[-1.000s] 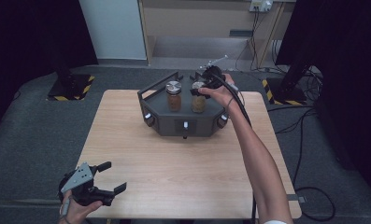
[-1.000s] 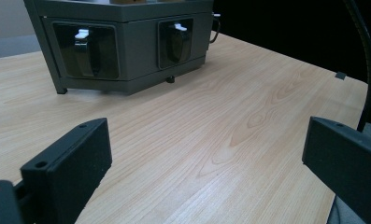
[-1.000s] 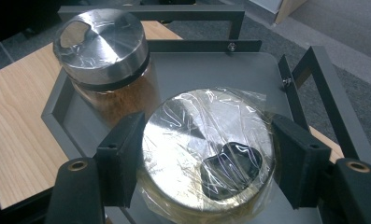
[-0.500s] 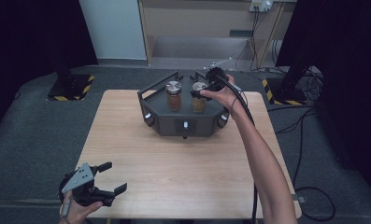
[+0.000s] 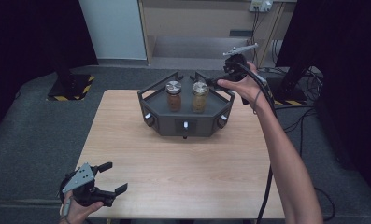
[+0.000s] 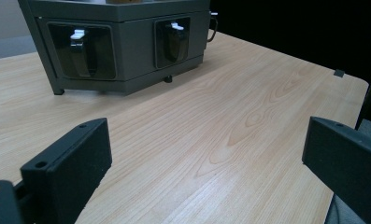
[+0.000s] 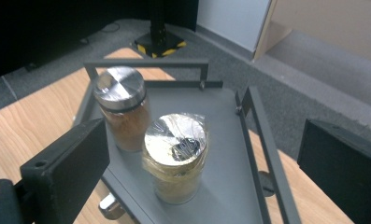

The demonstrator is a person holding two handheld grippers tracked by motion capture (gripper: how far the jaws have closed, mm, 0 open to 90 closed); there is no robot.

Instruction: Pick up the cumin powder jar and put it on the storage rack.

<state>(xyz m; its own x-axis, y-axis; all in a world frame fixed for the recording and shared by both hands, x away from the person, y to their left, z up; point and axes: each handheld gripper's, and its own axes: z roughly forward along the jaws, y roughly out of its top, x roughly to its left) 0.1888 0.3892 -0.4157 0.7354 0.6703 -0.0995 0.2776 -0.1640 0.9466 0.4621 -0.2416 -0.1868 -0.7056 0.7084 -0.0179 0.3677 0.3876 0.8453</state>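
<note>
R gripper hung w/ jaws wide, empty, just right of the wrapped jar, which sat in the tray beside the metal-lid jar—prob. released there. L gripper idle near-left, jaws wide.

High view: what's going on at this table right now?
A person works with hand-held tongs at a wooden table. Two jars stand side by side on a dark grey tray stand: one with a plain metal lid, one with a plastic-wrapped lid. The right tongs hang open above and to the right of the wrapped jar, holding nothing; their jaws have just been opening. The left tongs rest open at the table's near left corner, also holding nothing.
</note>
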